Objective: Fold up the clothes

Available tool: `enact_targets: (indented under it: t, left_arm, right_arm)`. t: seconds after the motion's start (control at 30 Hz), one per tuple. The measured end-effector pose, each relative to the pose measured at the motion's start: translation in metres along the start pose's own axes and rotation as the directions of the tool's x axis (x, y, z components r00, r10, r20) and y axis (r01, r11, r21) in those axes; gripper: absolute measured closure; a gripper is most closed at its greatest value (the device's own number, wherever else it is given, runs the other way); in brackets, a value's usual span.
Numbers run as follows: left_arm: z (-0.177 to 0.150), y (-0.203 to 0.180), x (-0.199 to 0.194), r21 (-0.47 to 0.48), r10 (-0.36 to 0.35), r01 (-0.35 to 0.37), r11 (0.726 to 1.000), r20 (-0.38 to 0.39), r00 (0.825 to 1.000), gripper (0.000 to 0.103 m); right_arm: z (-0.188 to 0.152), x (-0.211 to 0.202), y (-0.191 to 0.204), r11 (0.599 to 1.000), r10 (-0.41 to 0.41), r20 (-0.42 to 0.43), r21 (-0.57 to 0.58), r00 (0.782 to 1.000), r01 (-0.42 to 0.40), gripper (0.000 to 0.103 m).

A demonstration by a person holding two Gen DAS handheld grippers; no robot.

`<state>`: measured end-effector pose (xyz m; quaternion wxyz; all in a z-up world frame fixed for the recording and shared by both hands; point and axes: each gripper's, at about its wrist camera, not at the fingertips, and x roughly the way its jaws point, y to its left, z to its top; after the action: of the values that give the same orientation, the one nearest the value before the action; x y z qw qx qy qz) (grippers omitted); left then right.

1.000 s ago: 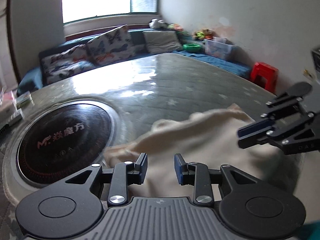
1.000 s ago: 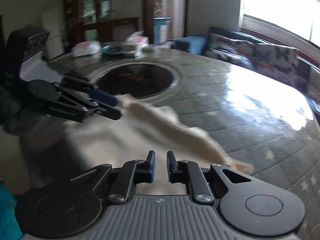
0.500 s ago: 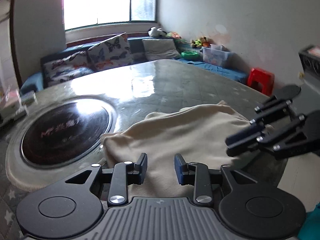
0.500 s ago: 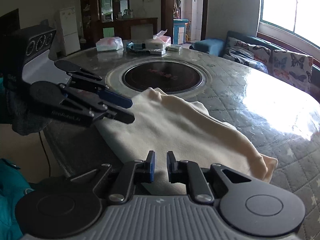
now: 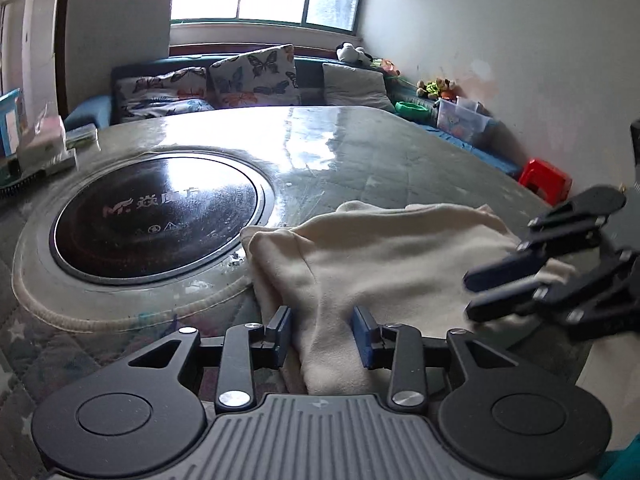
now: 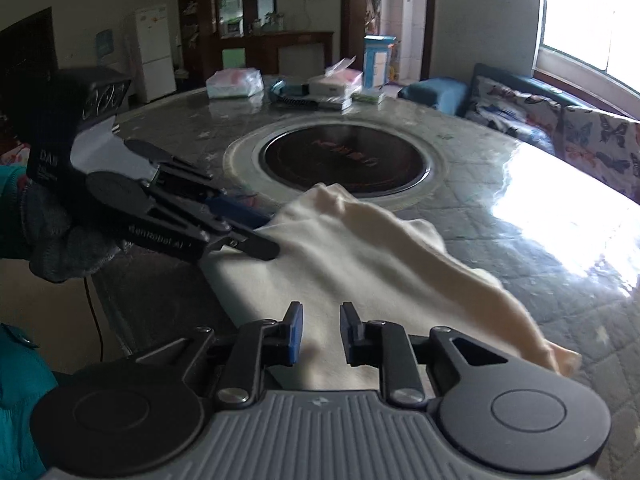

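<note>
While the rumpled cream fleece garment [image 5: 384, 264] lies beside the round black cooktop [image 5: 156, 216], left gripper [image 5: 322, 334] and right gripper [image 6: 320, 332] gape, holding nothing.

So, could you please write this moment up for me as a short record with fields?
garment: cream cloth, rumpled, lying at the near edge of the table
surface: round table with a dark round hob set in its middle
left gripper: open, a fold of the cloth between its fingers
right gripper: open, over the cloth
fold status: not yet neatly folded
</note>
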<state>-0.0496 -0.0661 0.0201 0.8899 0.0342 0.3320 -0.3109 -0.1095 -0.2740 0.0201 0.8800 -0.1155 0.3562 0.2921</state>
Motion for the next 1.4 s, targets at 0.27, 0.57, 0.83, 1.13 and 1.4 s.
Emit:
enact_targets:
  t: [0.27,0.57,0.83,1.13,1.4]
  left_arm:
    - [0.008,0.029,-0.018,-0.086,0.096,-0.094,0.992,0.022,0.995,0.067]
    - [0.009,0.052,-0.027,-0.221,0.139,-0.135,0.966,0.004,0.990,0.055]
    - [0.008,0.046,-0.023,-0.289,0.065,-0.062,0.955,-0.002,0.998,0.034]
    - [0.015,0.049,-0.003,-0.471,-0.043,0.016,0.882,-0.048,0.998,0.032]
    - [0.021,0.047,0.011,-0.575,-0.108,0.050,0.816,-0.068,0.992,0.034]
  right_arm:
    - [0.017,0.009,0.024,0.993,0.045,0.004,-0.106,0.999,-0.044,0.075]
    - [0.036,0.035,0.068,0.956,0.112,-0.009,-0.272,0.994,-0.110,0.060]
    - [0.033,0.055,0.090,0.944,0.028,-0.023,-0.329,0.999,-0.035,0.062]
    - [0.038,0.029,0.074,0.981,0.046,0.060,-0.194,0.997,-0.033,0.093]
    - [0.041,0.005,0.058,0.993,0.068,0.125,-0.105,0.990,-0.055,0.094]
